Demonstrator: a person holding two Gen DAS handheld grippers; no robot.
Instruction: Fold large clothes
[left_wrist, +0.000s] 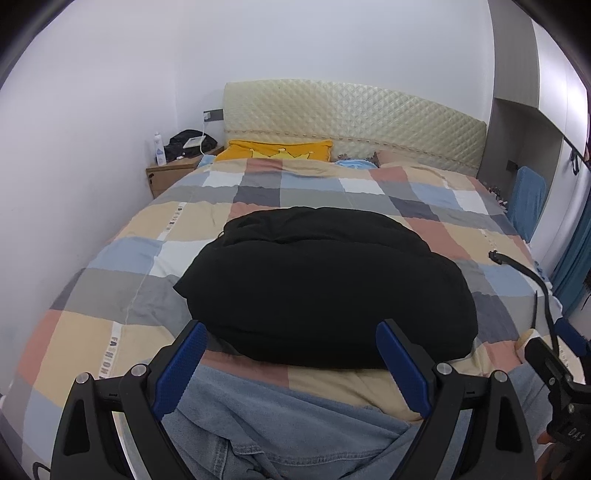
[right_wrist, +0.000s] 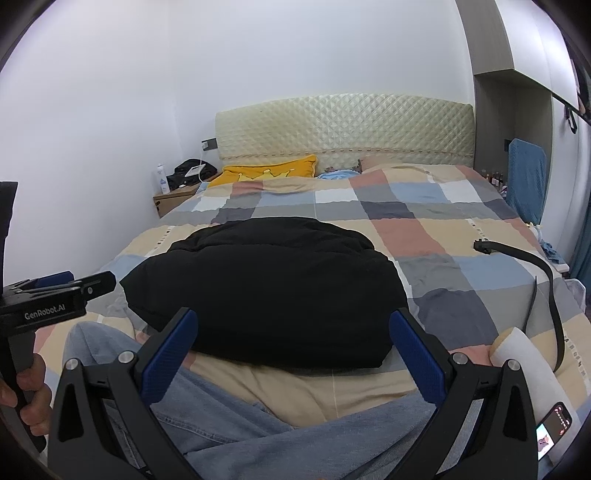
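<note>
Garment at rest on bed, both grippers held back from its near edge.

A bulky black padded garment (left_wrist: 325, 284), already bundled into a compact mound, lies on the checked quilt (left_wrist: 122, 258) in the middle of the bed, its long axis running left to right across both views. It sits ahead of the left gripper (left_wrist: 291, 354) and the right gripper (right_wrist: 291, 343); each has its blue-padded jaws spread wide and holds nothing. Neither touches the fabric. By judgement both stand about equally near its near hem. Pale blue denim cloth (left_wrist: 295, 435) lies beneath the jaws, and a black strap (right_wrist: 546, 280) lies well apart to the right.
</note>
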